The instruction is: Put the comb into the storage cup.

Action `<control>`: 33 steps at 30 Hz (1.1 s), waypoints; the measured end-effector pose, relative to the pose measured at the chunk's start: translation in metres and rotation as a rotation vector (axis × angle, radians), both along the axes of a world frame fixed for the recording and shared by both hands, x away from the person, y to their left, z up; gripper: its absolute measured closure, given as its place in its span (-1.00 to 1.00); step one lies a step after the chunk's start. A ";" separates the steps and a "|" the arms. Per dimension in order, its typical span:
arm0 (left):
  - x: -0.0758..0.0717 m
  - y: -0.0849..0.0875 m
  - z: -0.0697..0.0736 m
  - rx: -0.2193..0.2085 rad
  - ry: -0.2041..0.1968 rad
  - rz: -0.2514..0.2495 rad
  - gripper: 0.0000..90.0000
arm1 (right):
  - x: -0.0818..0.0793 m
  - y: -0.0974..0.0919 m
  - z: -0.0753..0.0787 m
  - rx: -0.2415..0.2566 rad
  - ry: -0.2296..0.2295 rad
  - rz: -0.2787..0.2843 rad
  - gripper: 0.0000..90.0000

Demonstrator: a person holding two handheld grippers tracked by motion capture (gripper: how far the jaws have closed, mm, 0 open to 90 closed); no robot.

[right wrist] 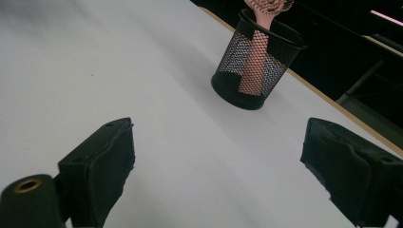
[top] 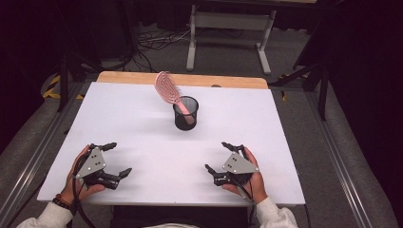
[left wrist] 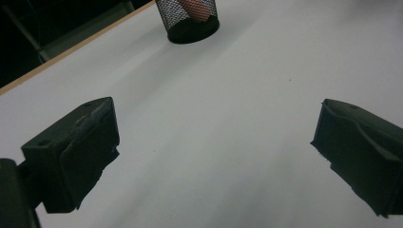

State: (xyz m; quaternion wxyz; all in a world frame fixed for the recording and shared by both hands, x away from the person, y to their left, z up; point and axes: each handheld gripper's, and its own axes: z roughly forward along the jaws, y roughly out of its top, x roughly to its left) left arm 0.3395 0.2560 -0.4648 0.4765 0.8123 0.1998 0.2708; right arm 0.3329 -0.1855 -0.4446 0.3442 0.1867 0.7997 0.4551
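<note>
Pink plastic hairbrush (top: 168,88) stood handle-down in the black wire-mesh cup (top: 185,114), head leaning out over the rim toward the far left. Cup sat upright on the white desk (top: 133,123), near its far edge. Both tools rested on the near side of the cup, well apart from it. Left hand-held gripper (top: 119,159): jaws spread wide, nothing between them, bare desk below. Right hand-held gripper (top: 218,156): likewise released, empty, touching nothing but possibly the desk surface. Judged as a resting stage, no reach begun. Next move would likely call for one gripper to travel forward to the cup and close on the brush.
</note>
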 end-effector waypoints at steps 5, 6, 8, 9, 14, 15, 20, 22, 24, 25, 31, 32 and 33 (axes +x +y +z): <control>-0.001 0.003 0.000 -0.024 0.008 -0.004 -0.94 | 0.001 0.001 0.001 0.009 0.001 -0.003 -0.74; -0.001 0.003 0.001 -0.025 0.009 -0.002 -0.94 | 0.001 0.002 0.001 0.011 0.003 -0.004 -0.74; -0.001 0.004 0.001 -0.027 0.008 0.002 -0.94 | 0.001 0.003 0.001 0.008 0.003 -0.002 -0.74; -0.001 0.004 0.001 -0.027 0.008 0.002 -0.94 | 0.002 0.003 0.001 0.008 0.003 0.000 -0.74; 0.000 0.004 0.001 -0.030 0.012 0.000 -0.93 | 0.003 0.003 0.000 0.009 0.009 0.001 -0.74; 0.000 0.004 0.000 -0.030 0.014 -0.001 -0.93 | 0.004 0.003 0.000 0.010 0.008 0.002 -0.74; 0.001 0.004 -0.001 -0.034 0.021 -0.003 -0.93 | 0.006 0.004 0.000 0.012 0.008 0.004 -0.74; 0.002 0.005 -0.001 -0.038 0.028 -0.004 -0.93 | 0.007 0.004 0.000 0.014 0.009 0.004 -0.74; 0.001 0.006 -0.001 -0.033 0.022 -0.001 -0.93 | 0.009 0.005 0.000 0.013 0.011 0.005 -0.74; 0.001 0.006 -0.001 -0.034 0.021 -0.002 -0.93 | 0.010 0.005 0.000 0.013 0.013 0.004 -0.74; 0.000 0.005 0.000 -0.025 0.017 0.006 -0.93 | 0.008 0.005 0.001 0.011 0.003 0.010 -0.74; 0.000 0.005 0.000 -0.024 0.016 0.006 -0.93 | 0.008 0.004 0.001 0.014 0.001 0.010 -0.74; 0.000 0.005 0.000 -0.023 0.017 0.006 -0.93 | 0.008 0.004 0.002 0.016 -0.001 0.010 -0.74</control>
